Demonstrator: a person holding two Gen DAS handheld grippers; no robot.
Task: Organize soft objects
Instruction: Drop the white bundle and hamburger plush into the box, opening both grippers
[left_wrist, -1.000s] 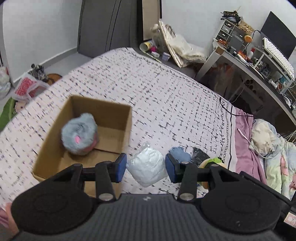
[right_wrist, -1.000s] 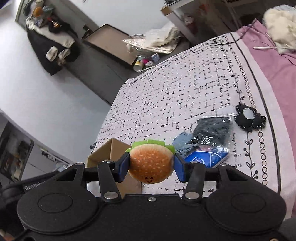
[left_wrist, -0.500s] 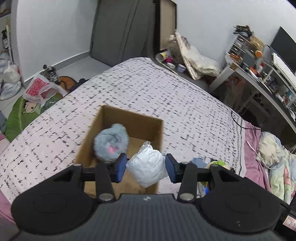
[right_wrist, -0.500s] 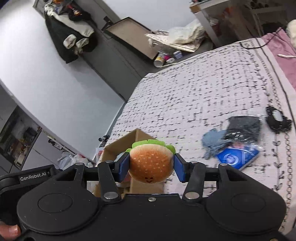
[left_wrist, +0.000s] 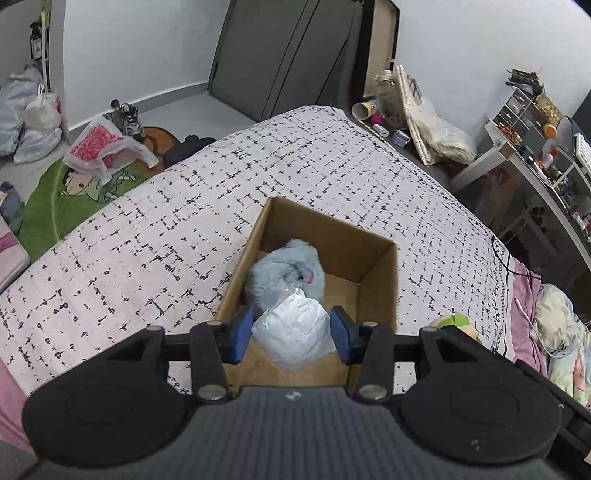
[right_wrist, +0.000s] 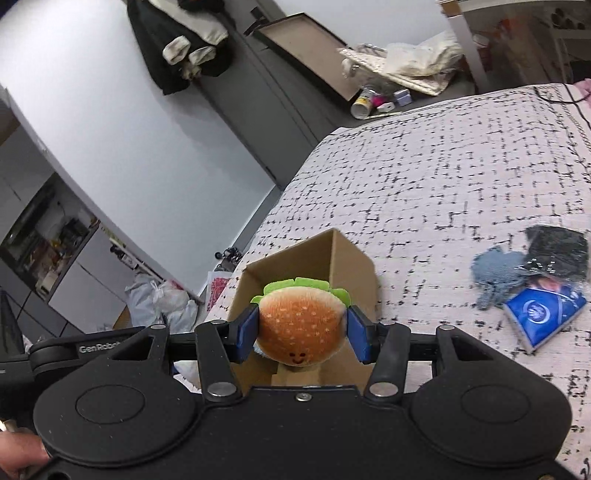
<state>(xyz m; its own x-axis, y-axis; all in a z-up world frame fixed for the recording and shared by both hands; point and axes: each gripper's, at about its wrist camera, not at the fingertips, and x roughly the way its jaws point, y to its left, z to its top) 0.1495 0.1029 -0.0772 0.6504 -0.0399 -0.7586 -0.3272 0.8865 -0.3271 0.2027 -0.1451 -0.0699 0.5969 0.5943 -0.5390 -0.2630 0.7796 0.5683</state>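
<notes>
An open cardboard box (left_wrist: 376, 280) (right_wrist: 347, 258) stands on the patterned bedspread, with a fluffy grey-blue plush (left_wrist: 284, 273) lying inside it. My left gripper (left_wrist: 293, 334) is shut on a white soft bundle in clear wrap (left_wrist: 295, 332), held over the box's opening. My right gripper (right_wrist: 301, 332) is shut on a burger plush (right_wrist: 301, 325) with an orange bun, green lettuce edge and a small smile, held just in front of the box. That burger plush (left_wrist: 454, 323) also peeks in at the right of the left wrist view.
On the bed to the right lie a blue-grey cloth item (right_wrist: 498, 273), a black packet (right_wrist: 557, 251) and a blue packet (right_wrist: 543, 314). Crumpled bedding (left_wrist: 557, 332) lies at the bed's right end. Bags and clutter cover the floor; a desk (left_wrist: 535, 166) stands beyond.
Both grippers have moved toward the box with their loads. The white bundle, earlier over the bedspread beside the box, now hangs over the box's opening. The box looms larger behind the burger.
</notes>
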